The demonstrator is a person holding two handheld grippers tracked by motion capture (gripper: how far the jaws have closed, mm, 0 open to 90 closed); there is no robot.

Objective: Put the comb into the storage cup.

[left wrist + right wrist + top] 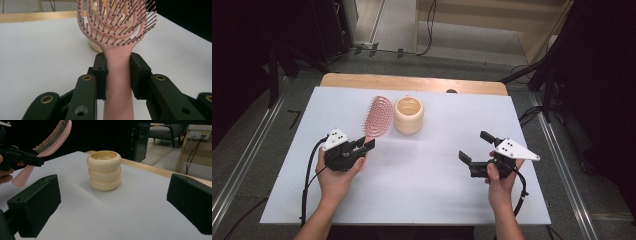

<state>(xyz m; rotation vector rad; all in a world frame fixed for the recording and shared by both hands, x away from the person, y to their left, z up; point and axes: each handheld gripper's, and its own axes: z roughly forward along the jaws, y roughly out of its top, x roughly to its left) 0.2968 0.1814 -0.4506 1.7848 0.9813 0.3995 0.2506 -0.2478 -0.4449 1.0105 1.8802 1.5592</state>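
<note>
left gripper (118,72) clamps hairbrush (117,30) handle (head lifted, tilted).

— How many brushes do I have out there?

— One pink hairbrush (378,116). I count it once in the high view and it is the same brush in both gripper views.

— And containers?

— One cream ribbed cup (408,115), built as three stacked rings by my count in the right gripper view.

— Grippers?

— Two: the left gripper (362,145) and the right gripper (473,147), each with two black jaws, so four jaws altogether. Two hands as well, one on each.

— Anything else on the surface (427,175)?

— One surface, white. There is one small dark spot at its far edge; I can't tell what it is from here.
</note>
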